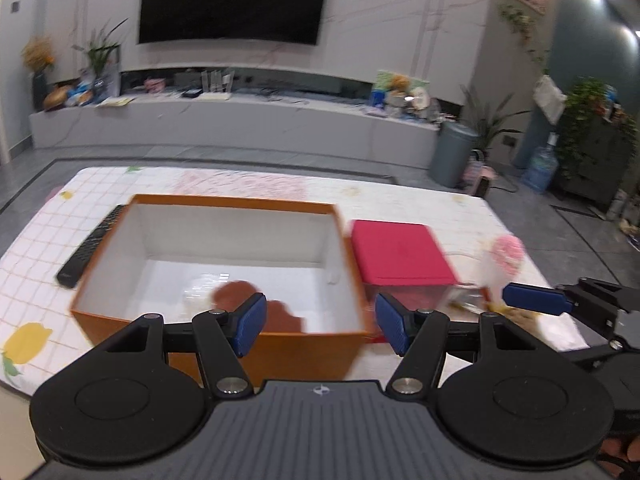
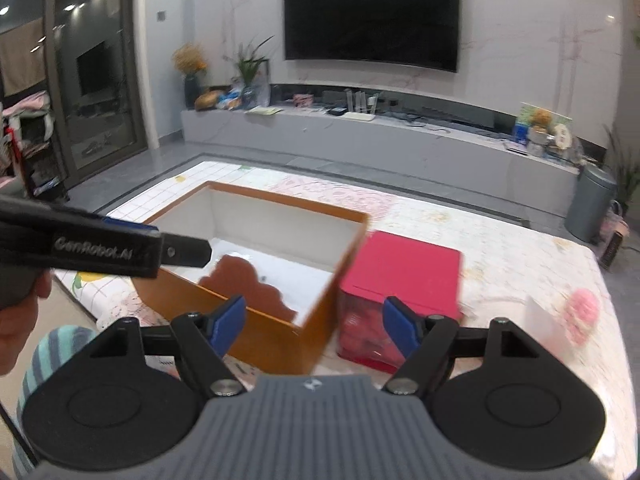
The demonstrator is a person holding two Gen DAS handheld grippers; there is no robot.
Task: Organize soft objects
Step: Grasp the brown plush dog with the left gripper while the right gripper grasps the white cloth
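Left gripper (image 1: 321, 324), black frame with blue ribbed pads: jaws stood wide apart, nothing between them, touching nothing. It hung above the near wall of the orange cardboard box with white interior (image 1: 280, 346).

Right gripper (image 2: 313, 324), same build: jaws likewise spread wide and empty, poised over the near right corner of the box. From the left wrist view one of its blue pads showed at the right edge; from the right wrist view the left tool's black finger crossed the left side of the frame.

Inside the box, on its white floor toward the near wall, lay a brown soft piece with a lobed outline (image 2: 248, 284); too blurred to say what it was. Neither tool touched it.

Just right of the box, a red flat-lidded container with clear lower part (image 1: 400, 254) stood close against the box wall. Further right, a white sheet with a pink fluffy item (image 2: 582, 314), blurred.

Left of the box, a black remote control (image 1: 86, 250) lay along its side.

All rested on a table covered by a white grid-patterned cloth with lemon prints (image 1: 36, 240).

Beyond: a grey low media bench (image 1: 224, 124), a grey round bin (image 1: 454, 152), and a large dark wall-mounted television (image 1: 234, 0).

A striped sleeve (image 2: 52, 356) showed low left in the right wrist view.
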